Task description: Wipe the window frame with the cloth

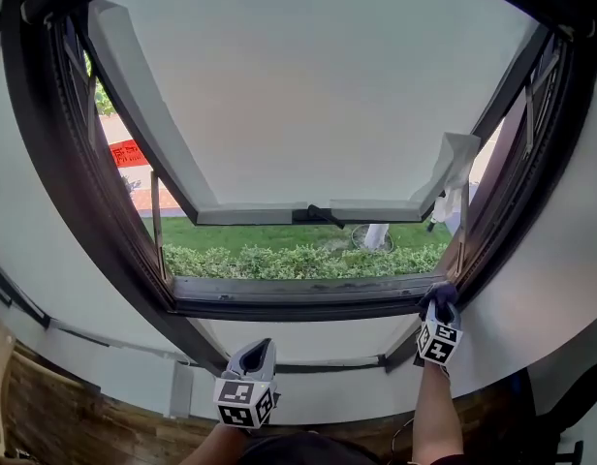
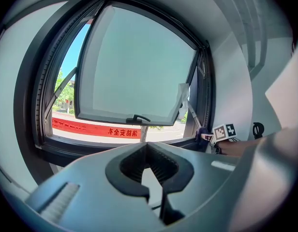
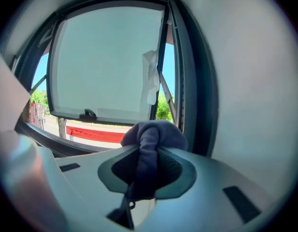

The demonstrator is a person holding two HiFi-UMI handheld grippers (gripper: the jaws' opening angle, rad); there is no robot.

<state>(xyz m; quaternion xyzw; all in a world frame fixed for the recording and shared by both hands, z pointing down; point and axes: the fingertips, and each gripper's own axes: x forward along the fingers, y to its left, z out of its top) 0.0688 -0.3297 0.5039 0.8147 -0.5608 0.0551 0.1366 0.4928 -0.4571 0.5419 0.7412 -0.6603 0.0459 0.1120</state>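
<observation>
The dark window frame (image 1: 298, 296) surrounds a sash (image 1: 308, 95) swung outward. My right gripper (image 1: 440, 306) is at the frame's lower right corner, shut on a bunched dark blue cloth (image 1: 441, 294). In the right gripper view the cloth (image 3: 154, 134) bulges out of the jaws of the right gripper (image 3: 146, 166), close to the frame's right upright (image 3: 187, 81). My left gripper (image 1: 255, 355) hangs below the sill, near the white wall, apart from the frame. Its jaws stand together with nothing in them (image 2: 149, 170). The left gripper view shows the right gripper (image 2: 209, 137) at the corner.
The sash has a black handle (image 1: 318, 214) on its lower rail and a white peeling strip (image 1: 454, 168) at its right corner. Outside lie a hedge (image 1: 298, 260) and a red banner (image 2: 96, 128). White wall (image 1: 308, 342) runs under the sill, wooden floor (image 1: 76, 415) below.
</observation>
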